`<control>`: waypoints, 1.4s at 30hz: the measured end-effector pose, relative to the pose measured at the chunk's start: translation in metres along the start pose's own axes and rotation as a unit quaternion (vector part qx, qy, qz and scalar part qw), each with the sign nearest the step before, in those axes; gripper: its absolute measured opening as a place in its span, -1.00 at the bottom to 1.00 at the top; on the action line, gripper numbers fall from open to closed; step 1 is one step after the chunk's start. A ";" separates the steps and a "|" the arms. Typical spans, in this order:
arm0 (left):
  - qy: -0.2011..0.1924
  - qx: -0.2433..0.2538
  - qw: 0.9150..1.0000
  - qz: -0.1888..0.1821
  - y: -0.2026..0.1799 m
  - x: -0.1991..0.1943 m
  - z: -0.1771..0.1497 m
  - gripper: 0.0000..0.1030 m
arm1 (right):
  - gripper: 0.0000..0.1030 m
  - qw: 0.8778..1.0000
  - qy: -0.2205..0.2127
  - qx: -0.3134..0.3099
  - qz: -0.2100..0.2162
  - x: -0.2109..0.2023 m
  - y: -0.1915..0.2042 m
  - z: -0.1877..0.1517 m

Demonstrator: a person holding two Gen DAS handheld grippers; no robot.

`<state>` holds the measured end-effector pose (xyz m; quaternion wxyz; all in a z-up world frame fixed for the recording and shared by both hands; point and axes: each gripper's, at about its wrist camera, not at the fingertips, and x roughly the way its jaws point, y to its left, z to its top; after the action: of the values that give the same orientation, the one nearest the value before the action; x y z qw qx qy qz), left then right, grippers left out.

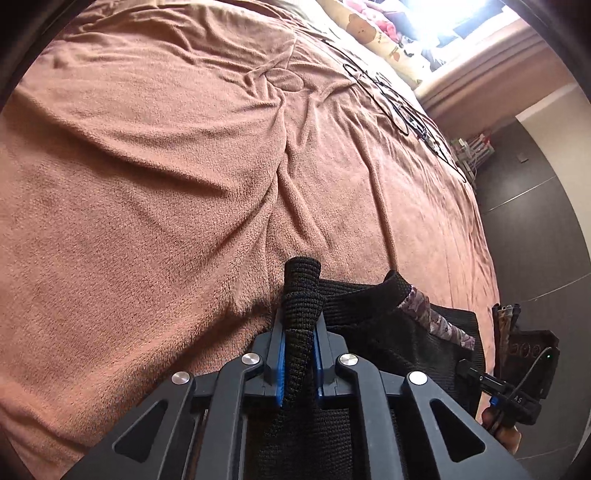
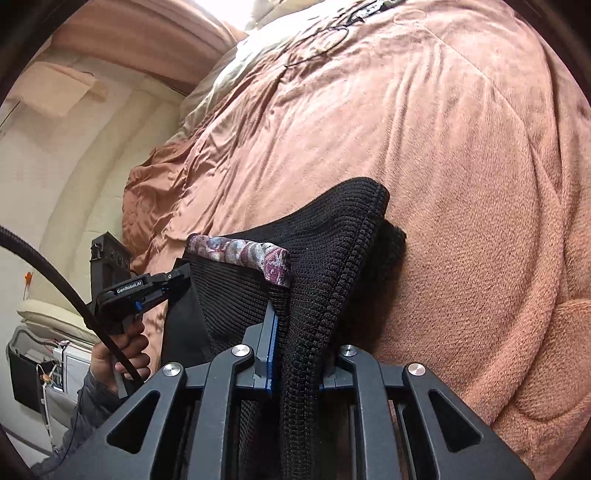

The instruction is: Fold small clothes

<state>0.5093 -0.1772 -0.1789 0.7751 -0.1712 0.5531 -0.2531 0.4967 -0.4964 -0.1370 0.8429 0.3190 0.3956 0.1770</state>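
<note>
Left wrist view, surface: a wide rust-brown fleece blanket (image 1: 155, 177), wrinkled into soft ridges, spreads ahead of the left gripper (image 1: 298, 332) and covers a bed.
Room: dark grey floor tiles (image 1: 535, 229) lie to that gripper's right, past the bed edge; a bright window glares far ahead to the right, with a cream pillow printed with cartoon bears (image 1: 369, 33) below it.
Cables: thin black looped wires (image 1: 399, 107) lie on the blanket well ahead.
Garment: a small black ribbed knit piece of clothing (image 1: 369, 325) with a strip of purple-grey floral trim (image 1: 436, 317); coarse weave, thick stitched hems.
Left grip: blue-padded jaws pressed together on a rolled black corner that sticks up just past the fingertips; the rest drapes down to the gripper's right.
Right wrist view, right grip: the right gripper (image 2: 295, 354) pinches a thick fold of the same knit, whose hem peaks ahead and above it.
Between grippers: the floral trim hangs just left of the right jaws, the cloth stretching toward the left gripper.
Person: a hand (image 2: 122, 354) holds that gripper's handle, beside a black corrugated hose (image 2: 55, 280).
</note>
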 end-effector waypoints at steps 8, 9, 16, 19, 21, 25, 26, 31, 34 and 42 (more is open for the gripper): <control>-0.051 0.005 0.998 -0.044 -0.016 -0.053 -0.008 -0.81 | -0.80 0.997 -0.042 -0.058 0.018 -0.042 0.042 -0.023; -0.054 0.007 0.997 -0.047 -0.019 -0.059 -0.009 -0.81 | -0.80 0.997 -0.045 -0.063 0.015 -0.047 0.048 -0.026; -0.086 0.013 0.993 -0.076 -0.035 -0.109 -0.032 -0.81 | -0.80 0.992 -0.071 -0.105 -0.003 -0.094 0.085 -0.056; -0.101 0.014 0.991 -0.091 -0.041 -0.131 -0.044 -0.81 | -0.80 0.989 -0.085 -0.120 -0.007 -0.118 0.101 -0.073; -0.113 0.015 0.988 -0.102 -0.043 -0.148 -0.053 -0.81 | -0.80 0.987 -0.095 -0.128 -0.005 -0.133 0.110 -0.083; -0.132 0.017 0.984 -0.117 -0.046 -0.178 -0.071 -0.81 | -0.80 0.984 -0.105 -0.142 -0.011 -0.157 0.126 -0.103; -0.136 0.019 0.983 -0.119 -0.047 -0.185 -0.075 -0.81 | -0.80 0.983 -0.109 -0.148 -0.013 -0.164 0.133 -0.109; -0.158 0.025 0.978 -0.135 -0.050 -0.223 -0.096 -0.81 | -0.80 0.976 -0.130 -0.172 -0.020 -0.196 0.160 -0.138; -0.170 0.031 0.974 -0.145 -0.053 -0.244 -0.110 -0.81 | -0.80 0.972 -0.139 -0.185 -0.025 -0.211 0.175 -0.153; -0.205 0.057 0.963 -0.166 -0.068 -0.305 -0.150 -0.81 | -0.80 0.962 -0.170 -0.213 -0.027 -0.262 0.210 -0.202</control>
<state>0.2750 -0.0528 0.0434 0.8273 -0.2644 0.3313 -0.3685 0.1656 -0.4062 0.0529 0.9508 0.1464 0.2078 0.1772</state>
